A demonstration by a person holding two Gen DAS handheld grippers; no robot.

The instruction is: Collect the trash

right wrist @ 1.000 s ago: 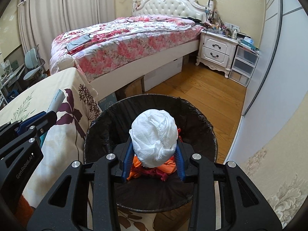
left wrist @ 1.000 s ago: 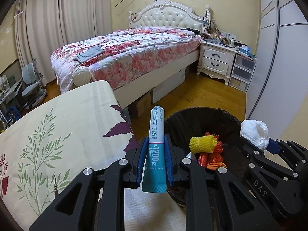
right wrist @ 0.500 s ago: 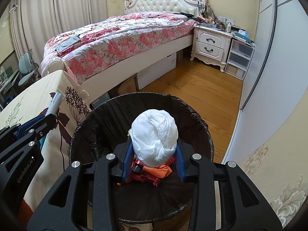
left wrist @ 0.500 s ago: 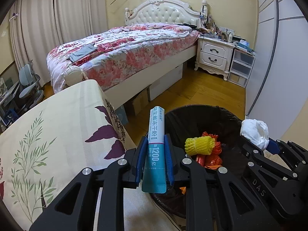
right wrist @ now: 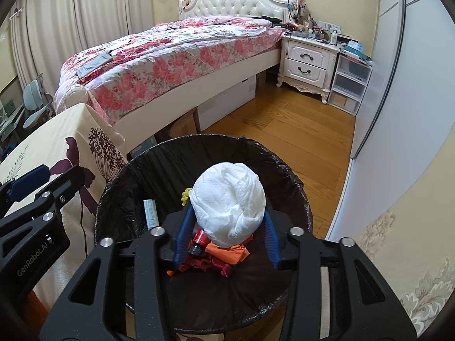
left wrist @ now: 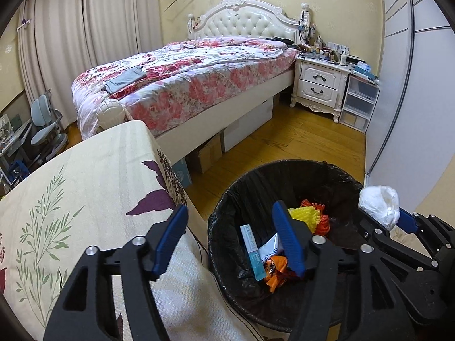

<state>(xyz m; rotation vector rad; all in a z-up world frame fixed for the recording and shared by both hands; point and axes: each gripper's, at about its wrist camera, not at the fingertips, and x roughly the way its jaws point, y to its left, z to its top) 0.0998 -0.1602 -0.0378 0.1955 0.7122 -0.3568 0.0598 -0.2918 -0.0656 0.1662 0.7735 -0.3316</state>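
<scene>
Two pieces of trash matter here. The first, a teal and white packet [left wrist: 251, 251], lies inside the black-lined trash bin [left wrist: 335, 170] at the lower middle of the left wrist frame, leaning against the bin's left wall; in the right wrist frame we see its top end [right wrist: 150, 209] poking up at the bin's left side. The second, a crumpled white tissue wad [right wrist: 229, 203], sits between the blue pads of our right gripper [right wrist: 227, 237], right over the bin's mouth in the centre of that frame.

Our left gripper [left wrist: 230, 237] has its jaws spread wide with nothing between them; they have just been opening, and the packet is down in the bin below. Our right gripper's jaws have just been opening a little too, with the wad still between them. The left pad [right wrist: 186, 227] looks to touch the wad, while the right pad [right wrist: 270, 241] seems to stand slightly off it, so we cannot tell whether it is still truly pinched.

Under the wad, the bin holds orange wrappers [right wrist: 227, 251], a red scrap [right wrist: 200, 238] and a yellow foam net [left wrist: 303, 216].

To the left of the bin a table under a cream cloth with leaf and purple flower prints [left wrist: 85, 187] fills the lower left. Beyond, across a wooden floor [right wrist: 284, 130], a bed with a pink floral quilt [left wrist: 199, 79] takes the upper middle, and a white nightstand [left wrist: 320, 85] stands at the upper right
</scene>
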